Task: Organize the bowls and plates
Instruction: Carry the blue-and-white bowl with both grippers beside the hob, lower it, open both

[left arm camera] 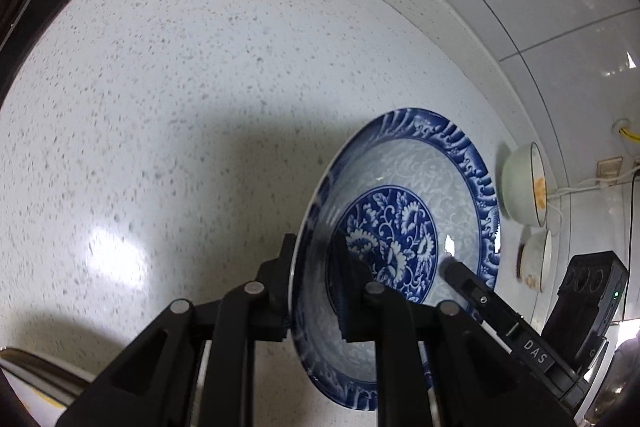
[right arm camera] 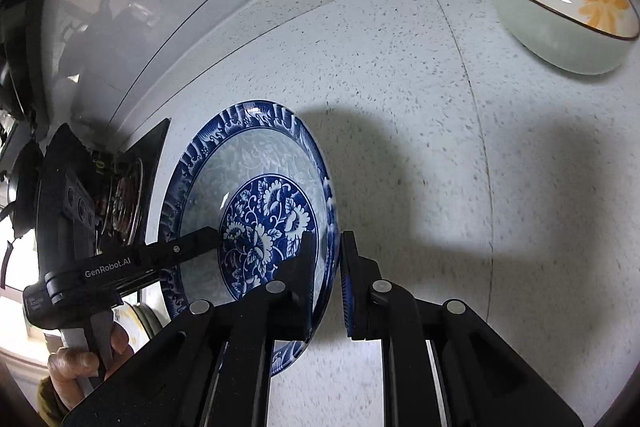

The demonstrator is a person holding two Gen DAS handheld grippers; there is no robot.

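Progress: early | both my tongs, left gripper [left arm camera: 312,291] and right gripper [right arm camera: 326,283], pinch the blue plate [left arm camera: 404,195] rim, above counter [left arm camera: 160,107] | bowls [left arm camera: 524,187] at 3 o'clock not stacked.

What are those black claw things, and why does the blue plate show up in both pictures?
They are two pinching tools, one held in each of a person's hands. Each carries a camera looking along its fingers, so you get one picture per tool. The left gripper and the right gripper each straddle an edge of the blue plate from opposite sides. It hangs over a speckled counter. Two pale bowls sit nearby; one has an orange flower.
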